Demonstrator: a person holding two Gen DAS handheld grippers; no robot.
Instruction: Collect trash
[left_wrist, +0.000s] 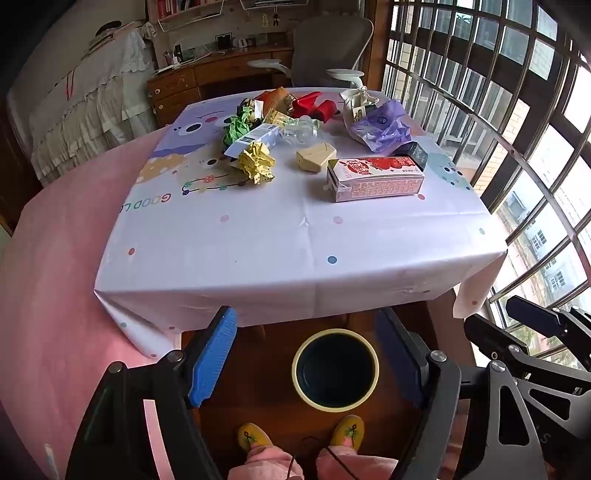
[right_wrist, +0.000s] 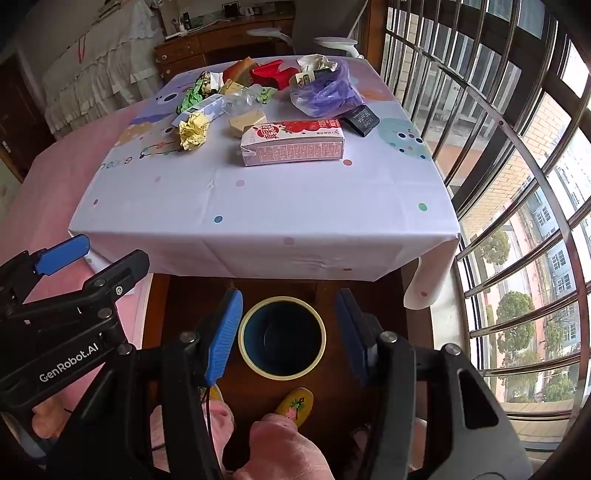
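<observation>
Pastel cloth covers the worktop (left_wrist: 258, 236), where the trash sits toward 12 o'clock: a pink carton (left_wrist: 375, 178) lying flat nearest, a crumpled yellow paper (left_wrist: 257, 161) at its 9 o'clock, a purple bag (left_wrist: 384, 127) beyond. Both the left gripper (left_wrist: 306, 356) and right gripper (right_wrist: 288, 336) hang with fingers spread wide and empty above a yellow-rimmed bin (left_wrist: 335, 370) on the floor at 6 o'clock.

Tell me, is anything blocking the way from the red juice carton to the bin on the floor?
Nothing visible does. The red juice carton lies nearest the table's front edge, with bare tablecloth before it. The bin stands open below that edge, apparently empty.
</observation>
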